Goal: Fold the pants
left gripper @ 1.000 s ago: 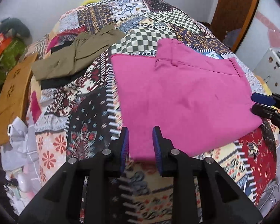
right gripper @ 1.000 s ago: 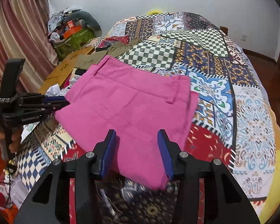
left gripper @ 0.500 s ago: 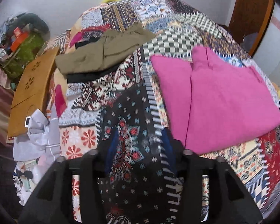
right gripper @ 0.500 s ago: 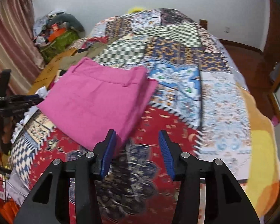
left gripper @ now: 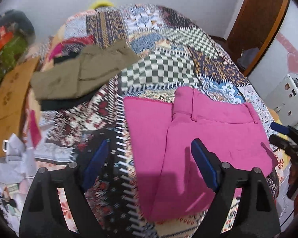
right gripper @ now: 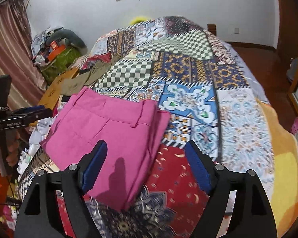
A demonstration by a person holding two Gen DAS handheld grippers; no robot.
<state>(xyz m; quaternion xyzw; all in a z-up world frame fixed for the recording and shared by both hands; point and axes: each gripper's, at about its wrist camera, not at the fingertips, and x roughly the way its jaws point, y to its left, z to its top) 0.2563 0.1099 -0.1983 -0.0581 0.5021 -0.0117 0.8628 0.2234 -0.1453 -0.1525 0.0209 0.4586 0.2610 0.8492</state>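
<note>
On the patchwork bedspread (right gripper: pixel 190 75) the pink pants (left gripper: pixel 198 144) lie folded into a flat stack, waistband on the far side. Above their near edge, the left gripper (left gripper: pixel 149 168) and right gripper (right gripper: pixel 145 164) both gape wide, holding nothing. Olive pants (left gripper: pixel 83 75) lie far left.

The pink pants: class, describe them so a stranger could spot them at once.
Start at the patchwork quilt covering the bed. Near its front edge lie the pink pants, folded flat. Unlike the olive garment farther back, they are vivid magenta with a belt-looped waistband.
</note>
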